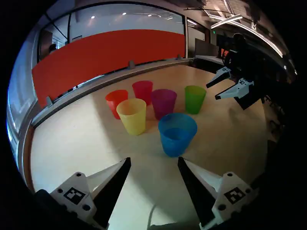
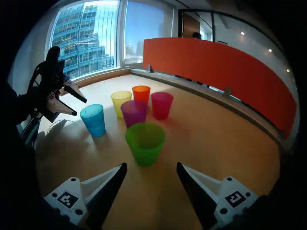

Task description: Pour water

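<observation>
The left tongs (image 1: 153, 159) are hanging wide and empty just short of the blue cup (image 1: 177, 134), nearest of the cluster and seemingly holding water, probably lining up to grip it. The right tongs (image 2: 151, 165) are gaping empty before the green cup (image 2: 145, 143). The yellow cup (image 1: 132, 115) and three others are standing bunched behind, toward the far edge of the desk (image 1: 76, 145)
</observation>
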